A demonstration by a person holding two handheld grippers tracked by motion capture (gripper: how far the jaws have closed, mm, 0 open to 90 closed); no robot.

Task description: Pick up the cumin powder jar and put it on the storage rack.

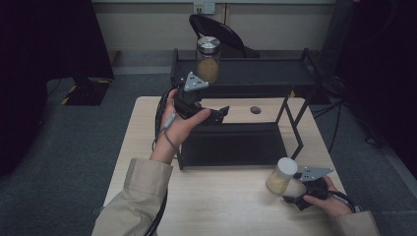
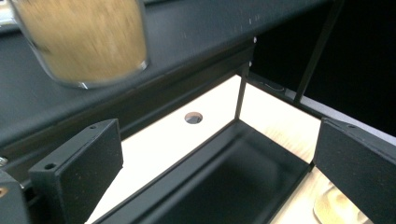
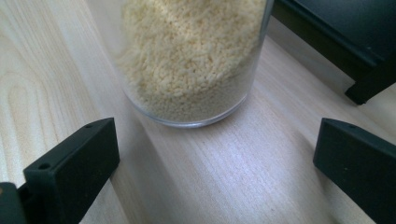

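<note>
A glass jar of brown grains (image 1: pixel 208 59) with a silver lid stands on the top shelf of a black rack (image 1: pixel 260 73). My left gripper (image 1: pixel 218 114) hovers open over the rack's lower tray (image 1: pixel 231 143), below and in front of that jar. In the left gripper view the brown jar (image 2: pixel 84 42) is blurred at upper left, beyond my open left gripper (image 2: pixel 217 154). A white-lidded jar of pale grains (image 1: pixel 281 176) stands on the table at front right. My right gripper (image 1: pixel 290 192) is open just behind it. In the right gripper view the pale jar (image 3: pixel 191 60) sits just ahead of my right gripper (image 3: pixel 217 144), untouched.
The light wooden table (image 1: pixel 231 206) has a round cable hole (image 1: pixel 255 110) behind the lower tray. Thin black rack legs (image 1: pixel 295 123) rise at the right. A dark chair (image 1: pixel 221 32) stands beyond the rack, and grey carpet surrounds the table.
</note>
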